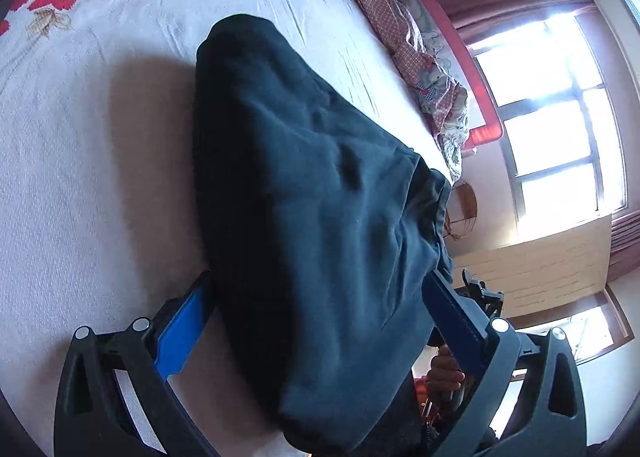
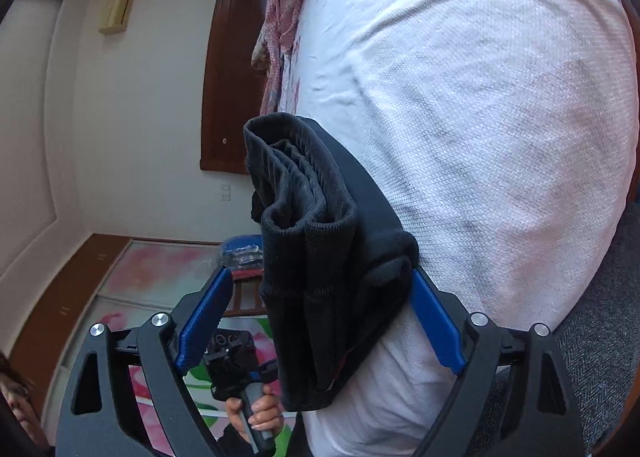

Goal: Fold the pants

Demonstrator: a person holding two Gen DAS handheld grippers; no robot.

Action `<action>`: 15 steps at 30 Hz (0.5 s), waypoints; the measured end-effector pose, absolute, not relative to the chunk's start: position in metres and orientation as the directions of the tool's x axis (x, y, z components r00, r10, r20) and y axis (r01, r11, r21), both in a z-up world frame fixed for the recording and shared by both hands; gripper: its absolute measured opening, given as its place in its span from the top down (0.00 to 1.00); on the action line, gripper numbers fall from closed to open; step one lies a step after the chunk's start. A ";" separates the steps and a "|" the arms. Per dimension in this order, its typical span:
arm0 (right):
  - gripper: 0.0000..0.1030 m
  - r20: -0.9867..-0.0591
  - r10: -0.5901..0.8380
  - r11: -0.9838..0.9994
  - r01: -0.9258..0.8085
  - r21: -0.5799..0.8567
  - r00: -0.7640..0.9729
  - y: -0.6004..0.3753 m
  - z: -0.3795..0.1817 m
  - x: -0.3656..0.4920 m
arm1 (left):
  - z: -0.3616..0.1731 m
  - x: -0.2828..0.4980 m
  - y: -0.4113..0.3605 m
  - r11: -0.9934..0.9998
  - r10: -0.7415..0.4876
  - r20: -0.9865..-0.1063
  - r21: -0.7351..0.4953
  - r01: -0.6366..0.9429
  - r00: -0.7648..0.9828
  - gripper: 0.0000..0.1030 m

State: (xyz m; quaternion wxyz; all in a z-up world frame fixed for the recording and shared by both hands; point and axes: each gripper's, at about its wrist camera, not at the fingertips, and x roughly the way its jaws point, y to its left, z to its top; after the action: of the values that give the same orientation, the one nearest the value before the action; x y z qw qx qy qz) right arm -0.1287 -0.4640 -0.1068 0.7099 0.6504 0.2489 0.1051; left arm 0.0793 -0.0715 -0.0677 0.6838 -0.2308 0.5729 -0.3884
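The folded dark blue-black pants lie on the white bed sheet with red flowers, hiding the fingertips of both grippers. The left gripper has its jaws spread either side of the bundle; whether its pads press the cloth is unclear. The right gripper stands wide, jaws clear of the ribbed cuffs. A crumpled pink checked cloth lies along the bed's far edge.
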 end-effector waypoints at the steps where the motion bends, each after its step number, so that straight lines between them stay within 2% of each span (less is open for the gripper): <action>1: 0.15 -0.224 0.466 0.135 0.182 0.974 0.856 -0.464 -0.108 -0.128 | -0.069 0.079 -0.074 0.595 -0.791 -0.611 -0.757 0.271 0.032 0.02; 5: 0.10 -0.234 0.452 0.154 0.183 0.971 0.861 -0.461 -0.101 -0.126 | -0.072 0.085 -0.079 0.573 -0.812 -0.583 -0.785 0.234 0.030 0.02; 8: 0.09 -0.299 0.434 0.265 0.197 0.944 0.850 -0.450 -0.086 -0.118 | -0.072 0.094 -0.079 0.531 -0.845 -0.533 -0.828 0.183 0.037 0.02; 9: 0.10 -0.314 0.430 0.290 0.200 0.936 0.847 -0.446 -0.082 -0.117 | -0.072 0.094 -0.081 0.518 -0.853 -0.521 -0.837 0.176 0.035 0.02; 10: 0.22 -0.329 0.425 0.305 0.209 0.929 0.843 -0.445 -0.080 -0.117 | -0.072 0.094 -0.083 0.517 -0.854 -0.520 -0.838 0.178 0.029 0.05; 11: 0.30 -0.348 0.419 0.310 0.228 0.923 0.838 -0.445 -0.080 -0.119 | -0.072 0.093 -0.086 0.537 -0.840 -0.542 -0.822 0.189 0.025 0.10; 13: 0.46 -0.348 0.409 0.303 0.234 0.924 0.844 -0.448 -0.078 -0.123 | -0.076 0.093 -0.086 0.583 -0.807 -0.590 -0.791 0.185 0.018 0.46; 14: 0.49 -0.368 0.402 0.324 0.246 0.914 0.838 -0.448 -0.075 -0.124 | -0.079 0.095 -0.082 0.572 -0.816 -0.578 -0.804 0.165 0.010 0.55; 15: 0.53 -0.391 0.397 0.346 0.259 0.902 0.830 -0.446 -0.071 -0.123 | -0.083 0.097 -0.076 0.563 -0.822 -0.569 -0.814 0.140 -0.001 0.75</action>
State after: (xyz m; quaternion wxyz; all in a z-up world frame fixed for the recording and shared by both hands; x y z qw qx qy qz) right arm -0.1233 -0.4462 -0.0714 0.7683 0.5700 0.2877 0.0447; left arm 0.0973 -0.0760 -0.0834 0.6475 -0.2833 0.6019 -0.3717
